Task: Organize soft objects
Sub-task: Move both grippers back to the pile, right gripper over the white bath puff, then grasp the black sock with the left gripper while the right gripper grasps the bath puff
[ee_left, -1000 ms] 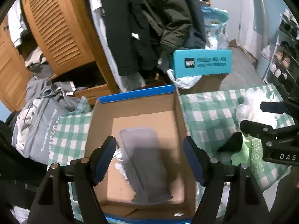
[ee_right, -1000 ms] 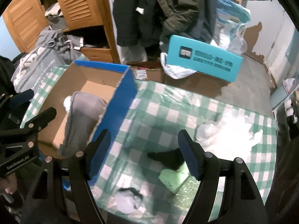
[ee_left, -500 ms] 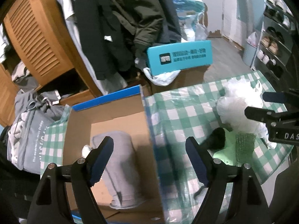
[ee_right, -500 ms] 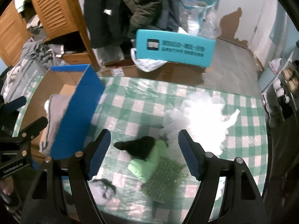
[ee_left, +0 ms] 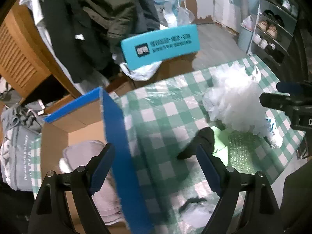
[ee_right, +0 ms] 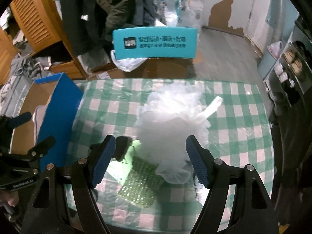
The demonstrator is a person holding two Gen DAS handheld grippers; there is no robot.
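Shift: Both grippers had swung away from the cardboard box [ee_left: 83, 130] toward the loose pile on the checked tablecloth [ee_left: 167, 105]; a second earlier the left view looked straight down into the box, and now its blue wall [ee_left: 120, 156] cut between the jaws.
Left gripper [ee_left: 154, 167]: jaws wide and empty, having just been opening; one finger hung over the box, the other over the cloth near the black sock [ee_left: 197, 142].
Right gripper [ee_right: 150, 158]: jaws fairly wide, nothing pressed between them, framing the white mesh bath puff [ee_right: 171, 136] from above.
Already stowed: a grey folded cloth [ee_left: 83, 152] lay in the box.
Still out: the puff, the black sock, a pale green cloth [ee_right: 134, 146] touching it, a green bubble-wrap pouch [ee_right: 140, 183] and a crumpled clear bag [ee_left: 195, 212] near the table's front edge.
Risk, right side: the puff overlapped the green pouch and cloth, so a grab from above could, by my judgement, snag those too or pinch only a thin frill that slips out.
Risk, left side: straddling the box wall, that gripper could clip the rim and shove the box.
Risk, shared: the two tools were close and aimed at the same cluster; they could collide.
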